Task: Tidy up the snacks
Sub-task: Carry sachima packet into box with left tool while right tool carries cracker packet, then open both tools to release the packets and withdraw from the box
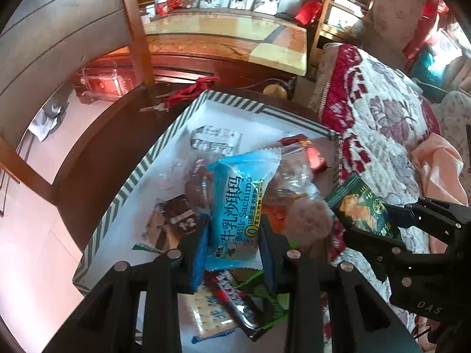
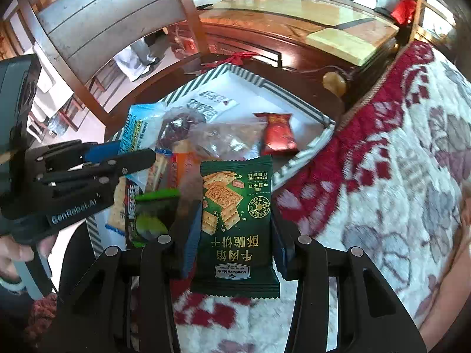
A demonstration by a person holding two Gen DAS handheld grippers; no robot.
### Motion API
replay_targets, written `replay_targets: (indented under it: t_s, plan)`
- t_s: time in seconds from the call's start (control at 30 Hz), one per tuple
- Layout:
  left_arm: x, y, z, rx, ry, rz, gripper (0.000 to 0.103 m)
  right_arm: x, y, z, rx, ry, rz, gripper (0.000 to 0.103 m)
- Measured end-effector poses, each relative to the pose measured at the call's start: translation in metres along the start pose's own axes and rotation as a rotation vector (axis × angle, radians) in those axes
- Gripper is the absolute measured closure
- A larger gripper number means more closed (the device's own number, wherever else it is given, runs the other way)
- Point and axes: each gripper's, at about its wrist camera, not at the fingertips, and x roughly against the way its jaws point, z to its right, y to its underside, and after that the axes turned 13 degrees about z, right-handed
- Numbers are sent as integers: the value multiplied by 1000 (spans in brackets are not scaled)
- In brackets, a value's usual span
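the left hand-held gripper is clamped on a light blue milk sachima packet, its blue pads pressing both sides, and holds it above the striped-rim box. under it in the box lie a brown packet, a cracker packet, clear-wrapped snacks, a white sachet and a red packet.

the right hand-held gripper is closed on a dark green biscuit packet, gripped at both edges and held over the red and white floral blanket, just beside the box's near corner. the box sits on a dark wooden table. behind it are a chair and a glossy cabinet top with framed photos.
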Motion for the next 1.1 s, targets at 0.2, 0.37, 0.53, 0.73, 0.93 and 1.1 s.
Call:
replay_targets:
  t_s: [0.2,0.37,0.53,0.73,0.93,1.1]
  plan:
    - [-8,0,-12,9,-36,-8,69,-27,-16,-16,35,-19,-14,61]
    - [-10,0,-20,15,-44,-8,69,-49,-30,-30,69,-2,-13,61]
    - [-9,0,-24,20,-64,-1,68,-58,-32,-34,59,-4,2,59]
    - [-7,3,-24,33,-92,10,46,-39,-27,-31,32,-15,38,50]
    - [6,7,-18,30,-100,50,31,-5,-16,-26,13,-3,87,50]
    - [22,12,-11,42,-91,87,20,27,9,-16,-8,54,142,50]
